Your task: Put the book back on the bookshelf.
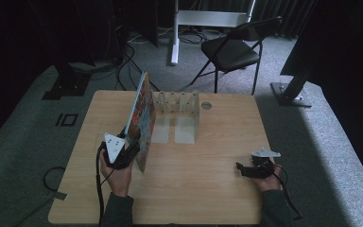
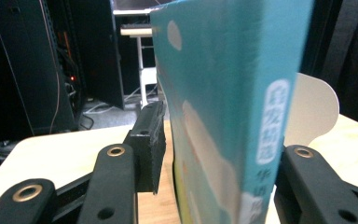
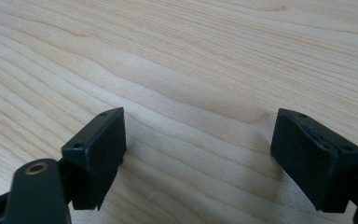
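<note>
Book stands upright on its edge on the table, long axis running away toward the white rack, between the slightly parted jaws of the left gripper, while the right gripper rests wide and empty, well apart

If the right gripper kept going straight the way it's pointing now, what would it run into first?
Probably the wooden table. The right gripper angles down at bare wood, jaws open with nothing between them; how far off the surface lies is unclear.
</note>
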`<state>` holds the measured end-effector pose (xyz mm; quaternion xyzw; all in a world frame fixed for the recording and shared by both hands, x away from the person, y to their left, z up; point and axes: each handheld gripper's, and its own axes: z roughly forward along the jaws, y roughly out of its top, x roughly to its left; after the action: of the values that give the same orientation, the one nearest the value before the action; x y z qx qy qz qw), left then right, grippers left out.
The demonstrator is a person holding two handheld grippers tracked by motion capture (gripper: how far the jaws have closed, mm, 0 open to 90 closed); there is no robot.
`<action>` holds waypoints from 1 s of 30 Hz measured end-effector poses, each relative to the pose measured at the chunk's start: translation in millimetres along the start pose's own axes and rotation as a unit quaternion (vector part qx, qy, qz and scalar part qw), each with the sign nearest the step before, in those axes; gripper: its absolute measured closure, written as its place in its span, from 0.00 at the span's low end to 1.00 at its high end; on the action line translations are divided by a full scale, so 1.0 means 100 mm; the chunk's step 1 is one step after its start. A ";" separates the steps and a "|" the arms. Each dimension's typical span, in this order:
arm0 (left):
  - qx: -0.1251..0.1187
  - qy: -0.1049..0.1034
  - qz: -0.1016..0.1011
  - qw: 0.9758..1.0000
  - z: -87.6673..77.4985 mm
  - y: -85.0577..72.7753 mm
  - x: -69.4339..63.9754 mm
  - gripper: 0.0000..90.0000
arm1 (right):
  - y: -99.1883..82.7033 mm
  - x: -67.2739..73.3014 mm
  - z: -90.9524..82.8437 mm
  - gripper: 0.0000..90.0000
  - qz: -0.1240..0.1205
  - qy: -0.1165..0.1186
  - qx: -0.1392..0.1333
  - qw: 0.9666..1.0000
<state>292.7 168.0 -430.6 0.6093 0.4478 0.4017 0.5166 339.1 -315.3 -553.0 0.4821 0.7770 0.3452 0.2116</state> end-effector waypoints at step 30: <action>0.028 -0.042 0.041 0.998 -0.16 -0.10 -0.03 0.61 | 0.00 0.00 0.00 0.20 0.000 0.000 0.000 1.000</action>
<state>275.4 170.2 -438.1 0.6579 0.4111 0.3837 0.5009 339.1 -315.3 -553.0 0.4821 0.7769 0.3452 0.2116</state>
